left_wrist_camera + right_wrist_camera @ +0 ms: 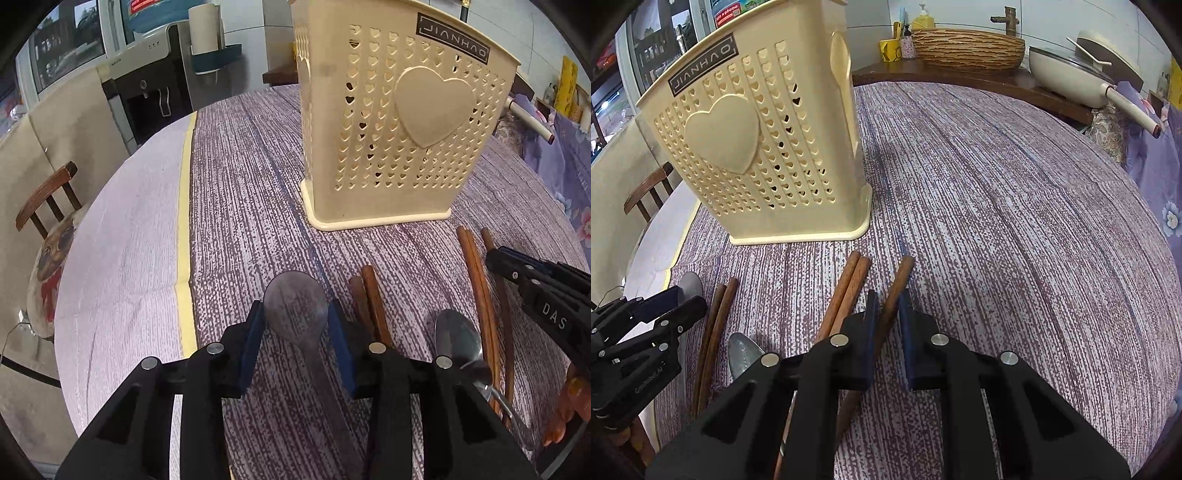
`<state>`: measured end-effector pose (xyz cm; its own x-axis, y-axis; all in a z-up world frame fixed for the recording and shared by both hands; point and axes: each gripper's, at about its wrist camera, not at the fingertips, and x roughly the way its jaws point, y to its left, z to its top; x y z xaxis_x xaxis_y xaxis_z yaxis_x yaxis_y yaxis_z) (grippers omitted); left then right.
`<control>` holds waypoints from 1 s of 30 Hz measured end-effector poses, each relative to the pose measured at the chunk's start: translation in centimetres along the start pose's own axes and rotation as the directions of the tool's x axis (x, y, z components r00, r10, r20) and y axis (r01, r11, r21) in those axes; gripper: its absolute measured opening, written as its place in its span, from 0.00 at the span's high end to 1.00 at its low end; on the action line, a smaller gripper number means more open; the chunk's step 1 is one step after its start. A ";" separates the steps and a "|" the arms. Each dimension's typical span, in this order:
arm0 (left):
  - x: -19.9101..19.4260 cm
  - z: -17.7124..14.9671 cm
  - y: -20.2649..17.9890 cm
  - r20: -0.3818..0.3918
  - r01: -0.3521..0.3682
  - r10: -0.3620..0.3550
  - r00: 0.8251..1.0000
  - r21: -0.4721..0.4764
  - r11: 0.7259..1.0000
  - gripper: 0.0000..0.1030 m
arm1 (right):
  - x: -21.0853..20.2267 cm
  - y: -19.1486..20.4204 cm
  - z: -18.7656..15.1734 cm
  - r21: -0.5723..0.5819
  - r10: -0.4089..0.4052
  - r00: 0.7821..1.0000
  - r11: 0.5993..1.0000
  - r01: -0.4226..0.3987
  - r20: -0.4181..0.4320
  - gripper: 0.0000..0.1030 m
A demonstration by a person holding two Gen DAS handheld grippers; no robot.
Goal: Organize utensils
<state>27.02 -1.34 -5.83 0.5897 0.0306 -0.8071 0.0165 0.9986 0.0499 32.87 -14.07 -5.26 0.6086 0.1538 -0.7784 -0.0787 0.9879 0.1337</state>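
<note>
The left gripper (295, 321) sits low over the table with its two blue pads either side of the bowl of a large metal spoon (295, 306); the pads look to be touching the bowl's edges, so the jaws appear pinched on it, while the spoon's flat handle runs back toward the camera and lies on the cloth. Just right of it lie two brown chopsticks (371, 299) side by side, then a smaller shiny spoon (456, 339), and further right another pair of chopsticks (476, 280) beside a single one. The right gripper (888, 325) is also low, its jaws spread only a little, with a single chopstick (897, 288) running up between the pads; whether the pads actually press on it I cannot tell. Close on its left the paired chopsticks (849, 288) lie touching each other, with the small spoon (742, 352) and two more chopsticks (716, 317) further left, next to the other gripper. Beyond all the utensils, on the far side, a cream plastic holder (402, 122) with heart-shaped holes and a raised heart stands upright on the purple striped tablecloth (1015, 221). A wooden chair (44, 199) stands off the table's left edge, and a woven basket (967, 48) and a pale pan (1071, 70) sit on a counter at the far right.
</note>
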 end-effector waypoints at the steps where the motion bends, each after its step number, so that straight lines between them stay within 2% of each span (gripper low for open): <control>1: 0.0 0.1 0.0 0.000 0.000 0.000 1.000 0.001 1.000 0.65 | 0.0 0.0 0.0 0.003 0.002 1.000 1.000 -0.002 0.001 0.87; 6: 0.0 0.2 -0.1 0.008 0.017 -0.017 1.000 0.001 1.000 0.65 | -0.1 -0.7 0.0 0.023 0.008 1.000 1.000 -0.009 0.016 0.88; 13: -1.9 0.9 0.2 0.107 0.053 -0.051 0.993 -0.015 0.998 0.65 | -1.7 -1.8 0.7 0.069 0.066 0.993 0.995 -0.073 0.094 0.89; 19: -4.7 2.0 0.8 0.223 0.108 -0.097 0.970 -0.036 0.994 0.65 | -4.6 -2.9 1.8 0.094 0.117 0.972 0.986 -0.138 0.202 0.90; 26: -8.4 2.7 1.4 0.316 0.200 -0.178 0.932 -0.039 0.979 0.66 | -10.0 -3.8 2.7 0.057 0.180 0.925 0.976 -0.211 0.334 0.91; 27: -8.8 2.8 1.4 0.328 0.204 -0.183 0.927 -0.031 0.978 0.87 | -10.8 -3.9 2.7 0.049 0.186 0.918 0.975 -0.217 0.350 0.91; 28: -9.3 2.8 1.3 0.334 0.205 -0.189 0.923 -0.015 0.979 0.93 | -11.7 -3.9 2.7 0.038 0.195 0.910 0.974 -0.224 0.367 0.92; 30: -10.2 3.0 1.1 0.353 0.209 -0.197 0.915 0.002 0.978 0.92 | -13.1 -3.9 2.7 0.020 0.208 0.898 0.972 -0.234 0.389 0.92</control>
<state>23.44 -0.68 4.15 0.8215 -0.1835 -0.5399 0.1412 0.9828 -0.1192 27.33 -19.97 6.04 0.8368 0.3355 -0.4327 -0.2030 0.9241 0.3239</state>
